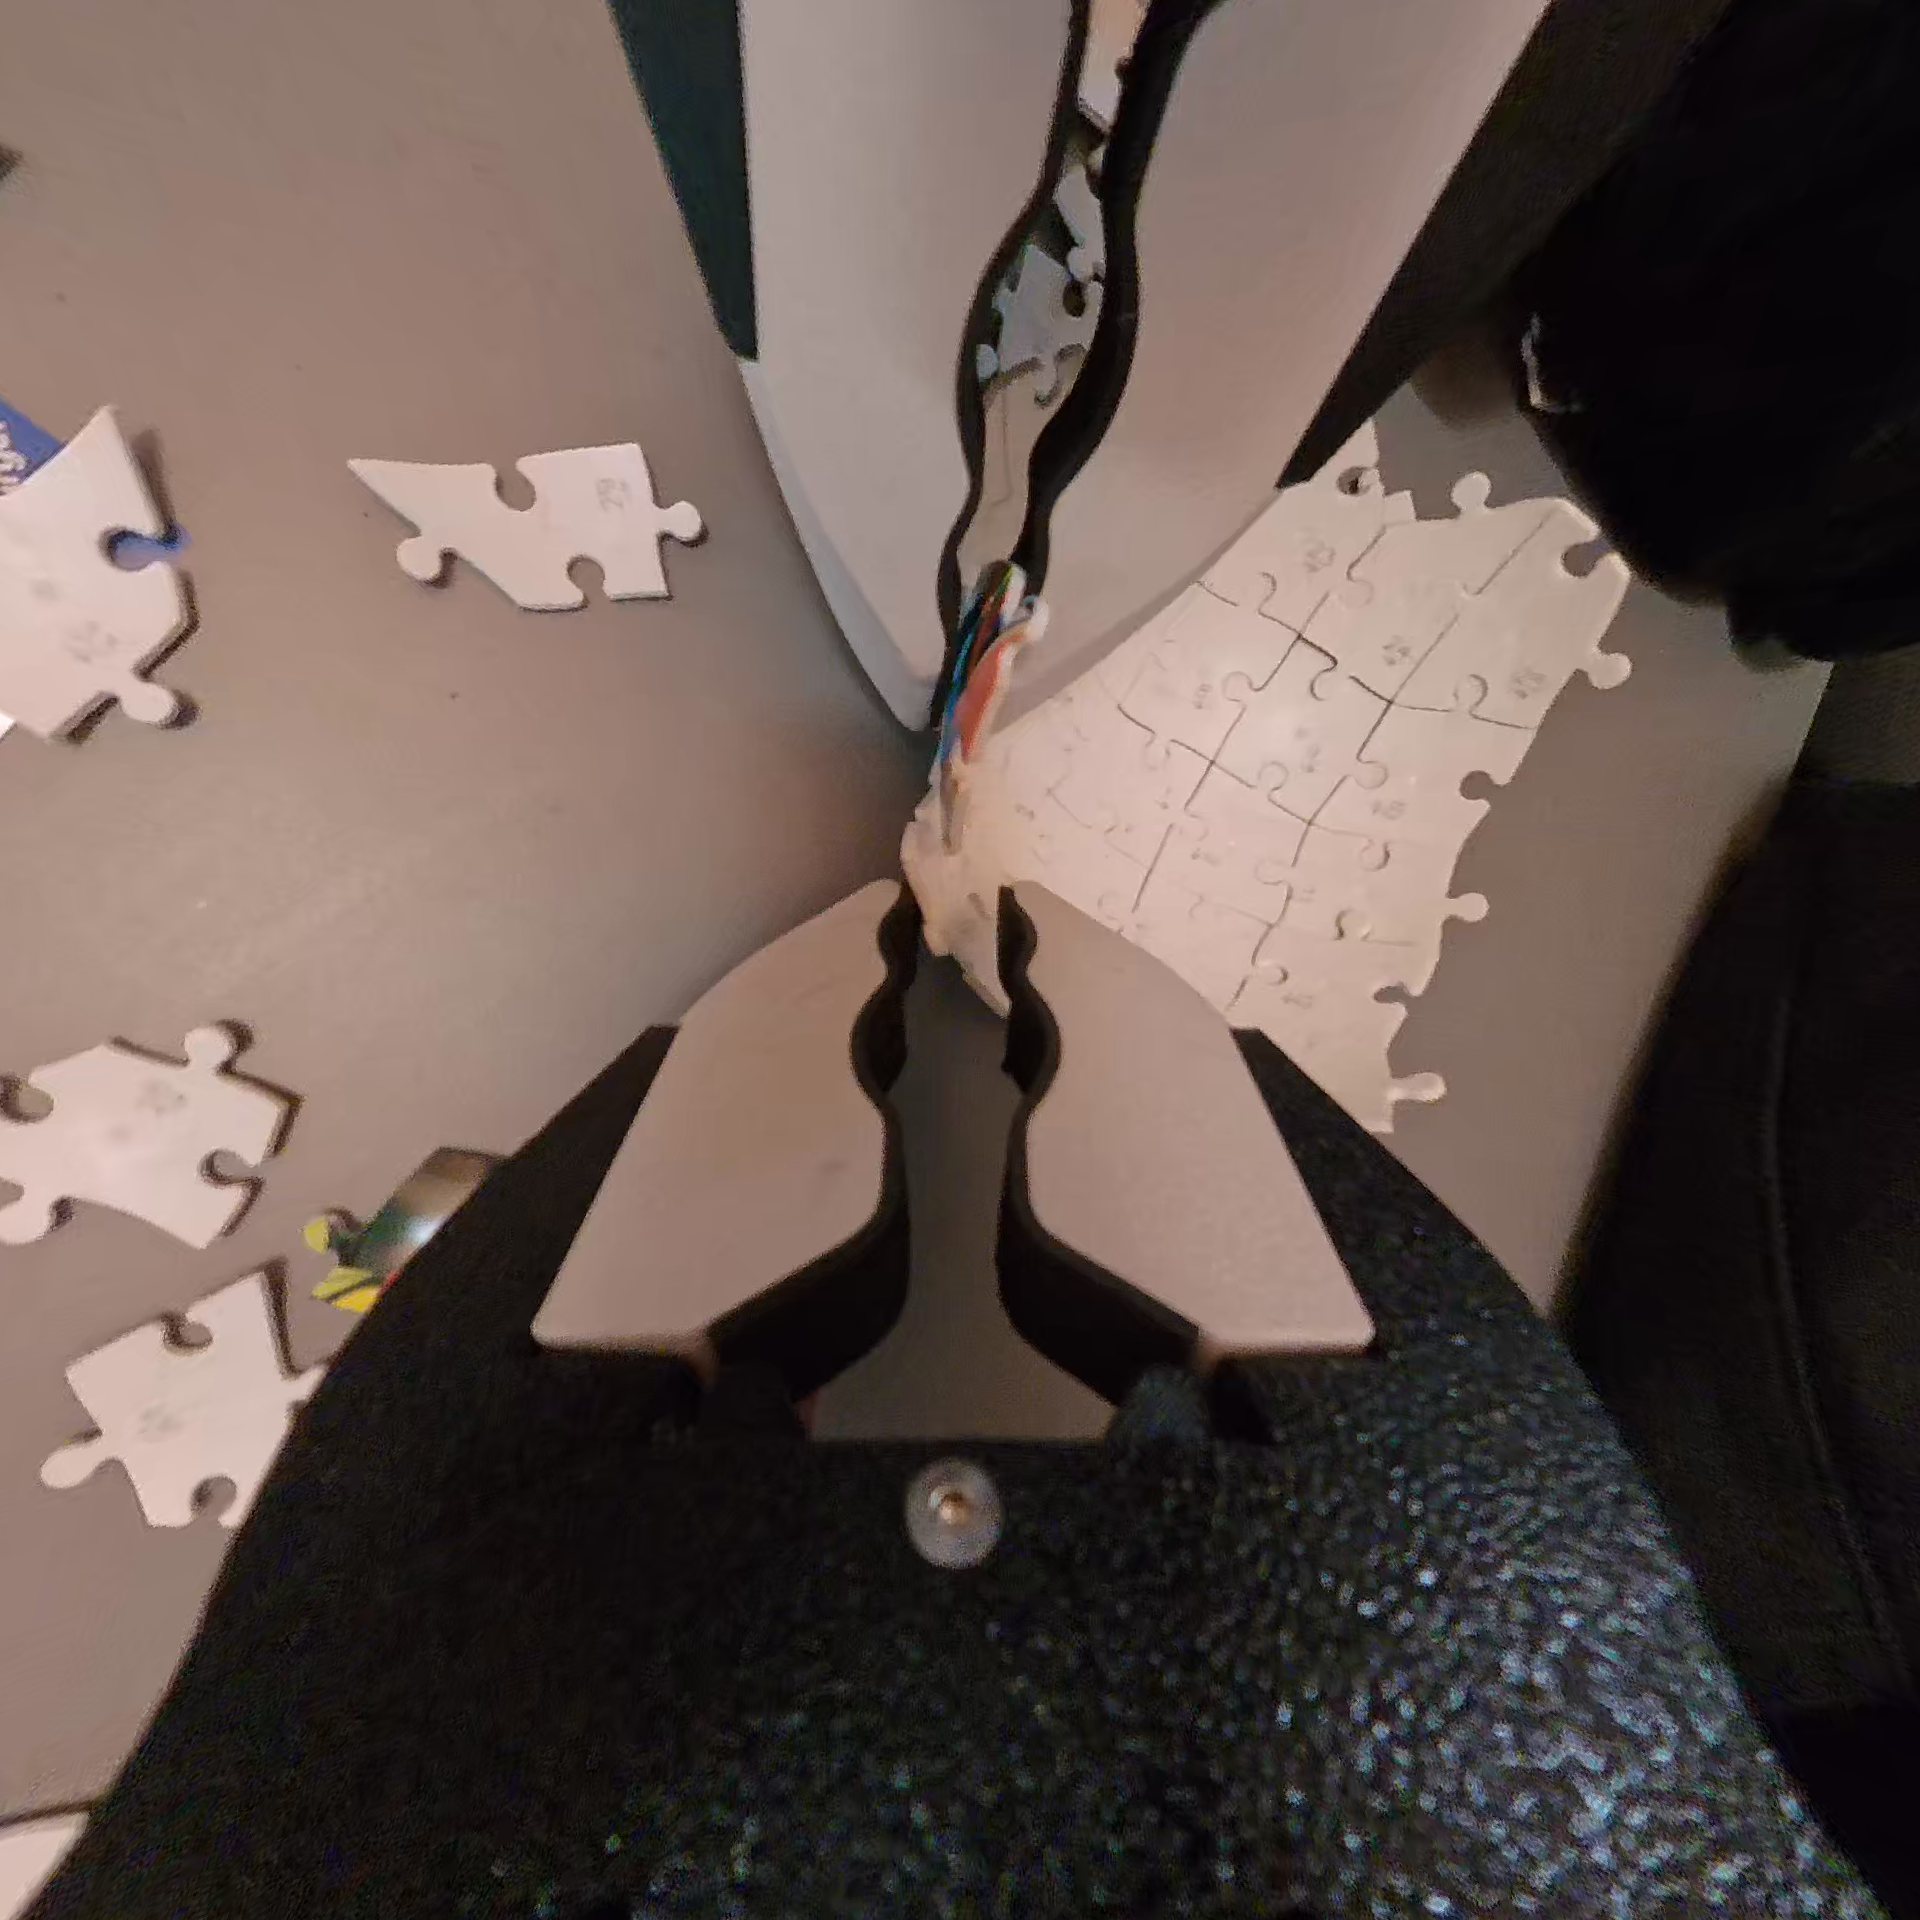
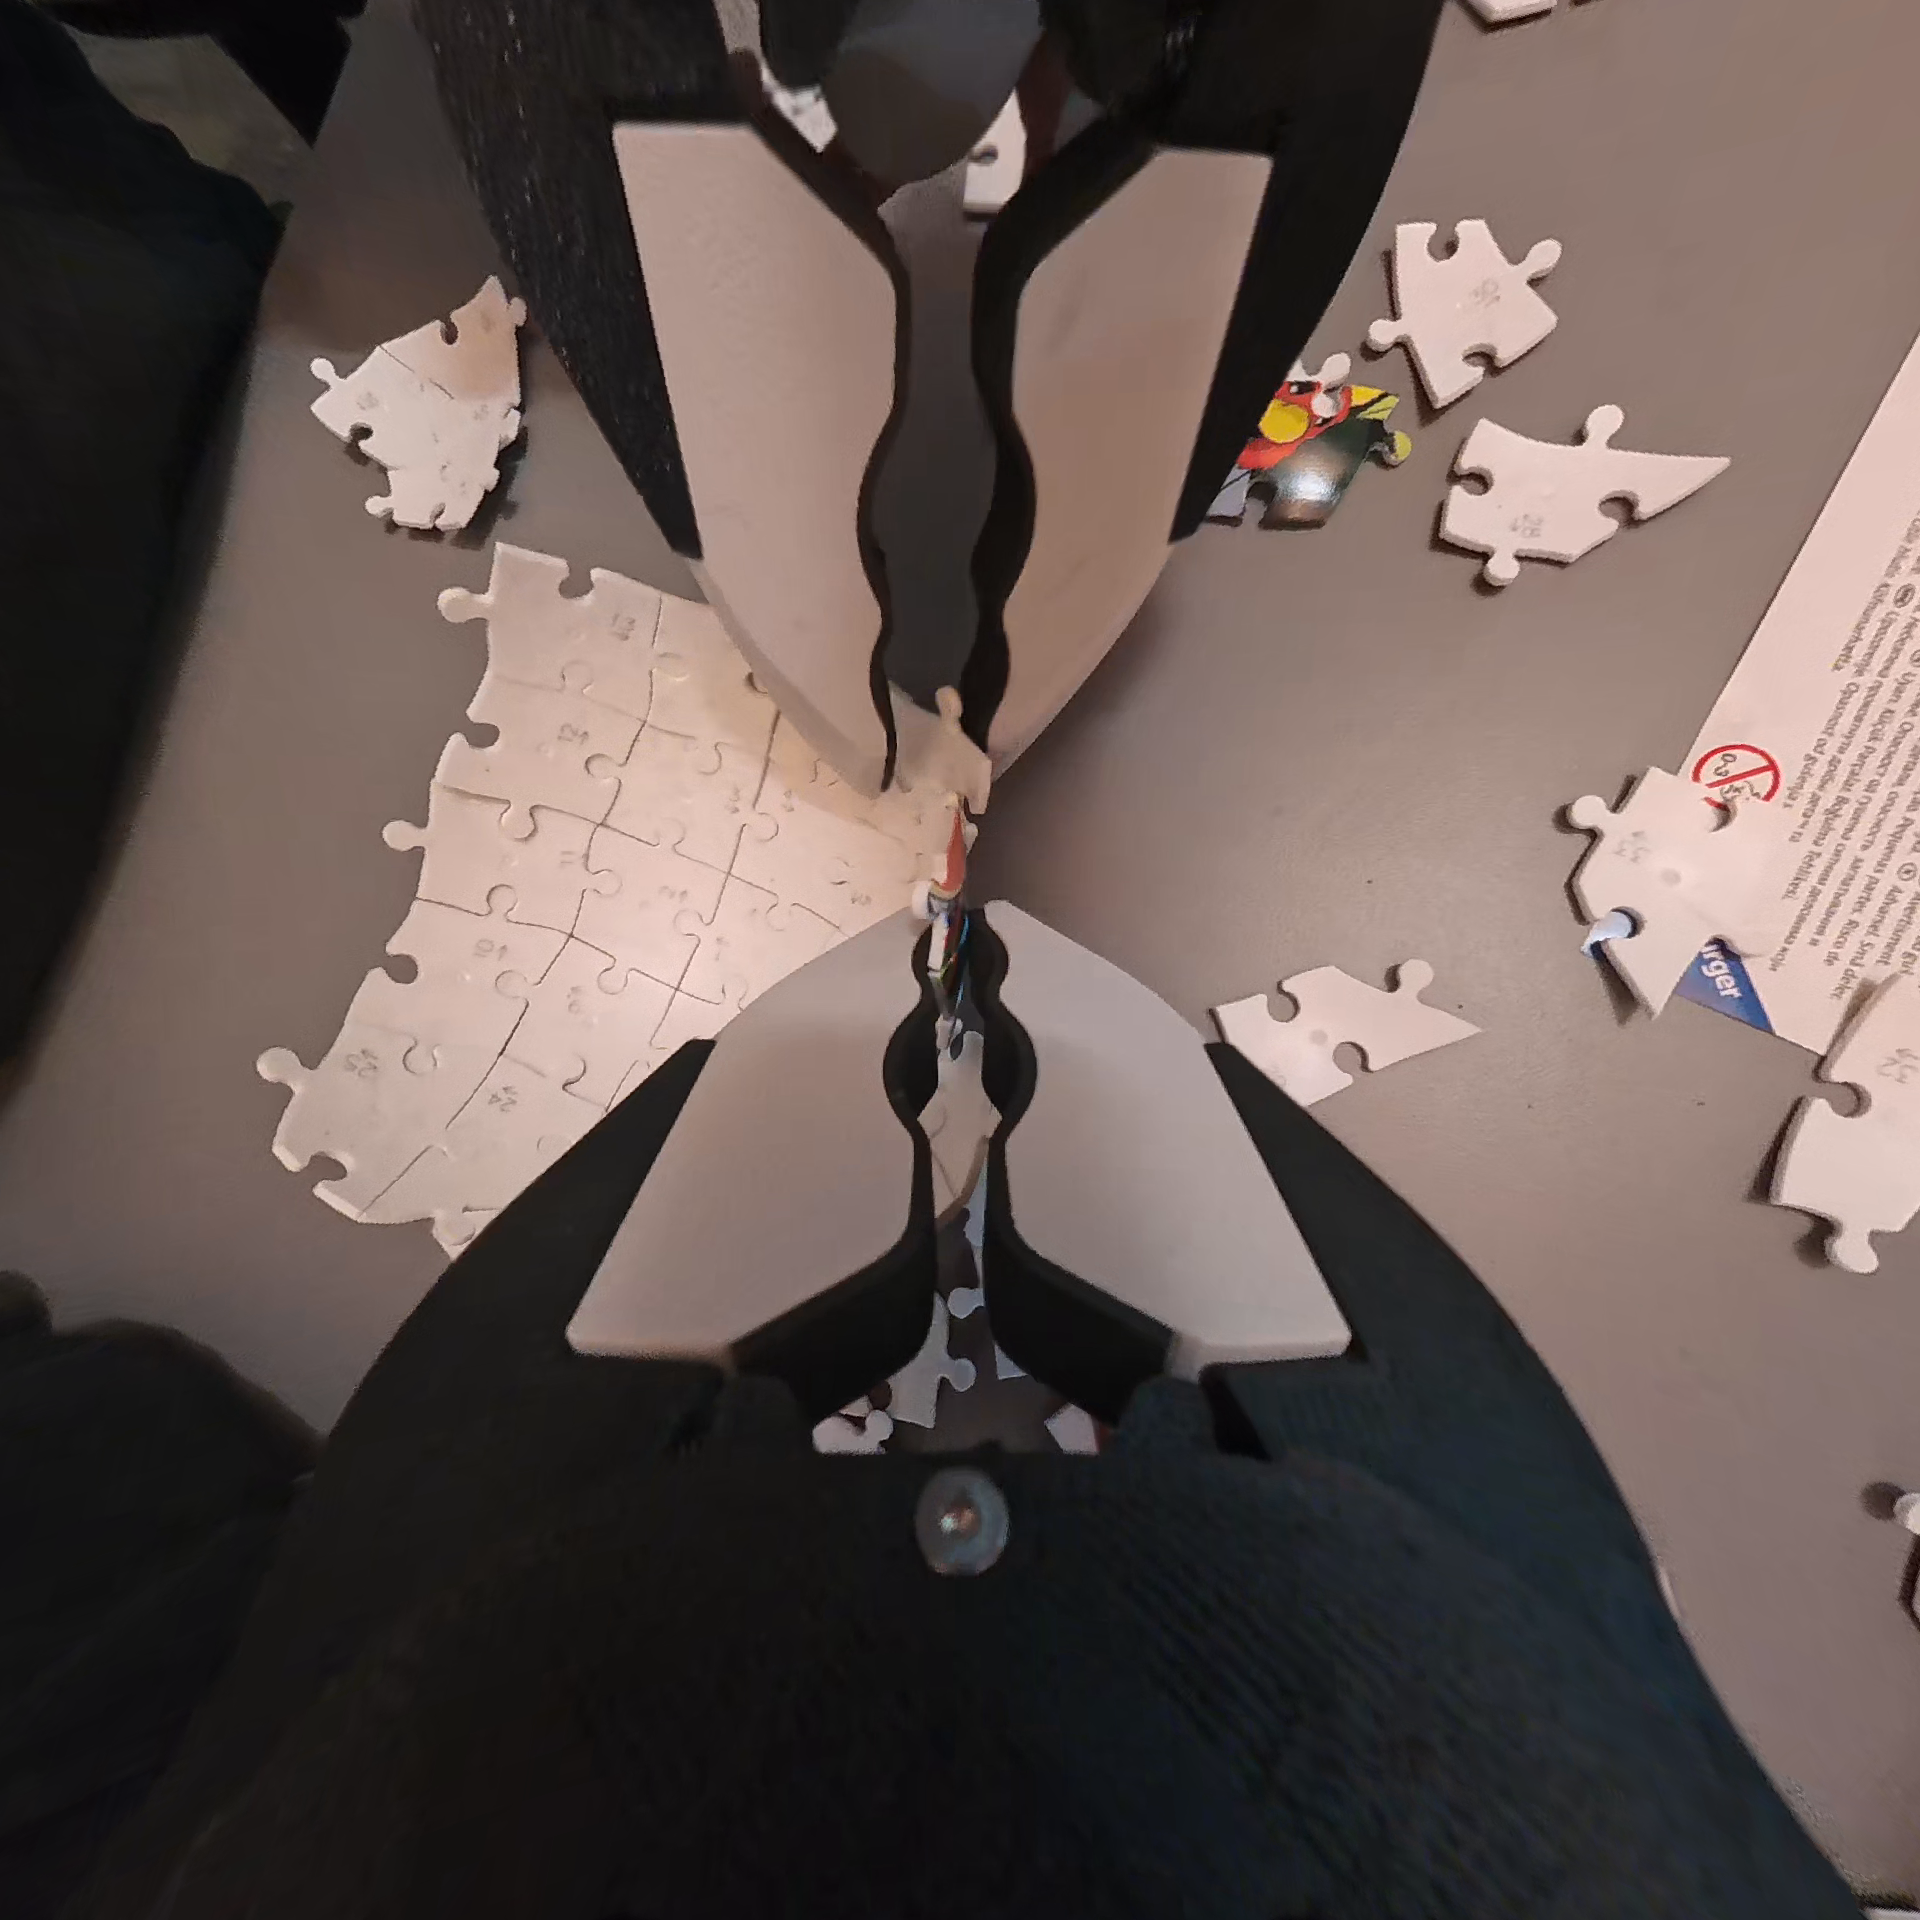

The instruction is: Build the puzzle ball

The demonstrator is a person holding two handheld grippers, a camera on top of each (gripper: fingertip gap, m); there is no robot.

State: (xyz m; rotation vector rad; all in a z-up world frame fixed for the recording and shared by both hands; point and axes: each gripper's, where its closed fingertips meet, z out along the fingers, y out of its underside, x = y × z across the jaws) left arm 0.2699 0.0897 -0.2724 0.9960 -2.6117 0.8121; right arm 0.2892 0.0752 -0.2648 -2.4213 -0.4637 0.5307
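Observation:
On the grey table lies a face-down joined section of white puzzle pieces, also in the right wrist view. My right gripper is shut on a puzzle piece held on edge at the section's corner, so its coloured face shows as a thin strip. It enters the left wrist view from the top. My left gripper is open. A white piece stands between its pads with a gap beside it. The right wrist view shows the same gripper and piece.
Loose face-down pieces lie around. One face-up colourful piece lies beside the left gripper. A white printed paper strip lies to the right. Dark fabric borders the table.

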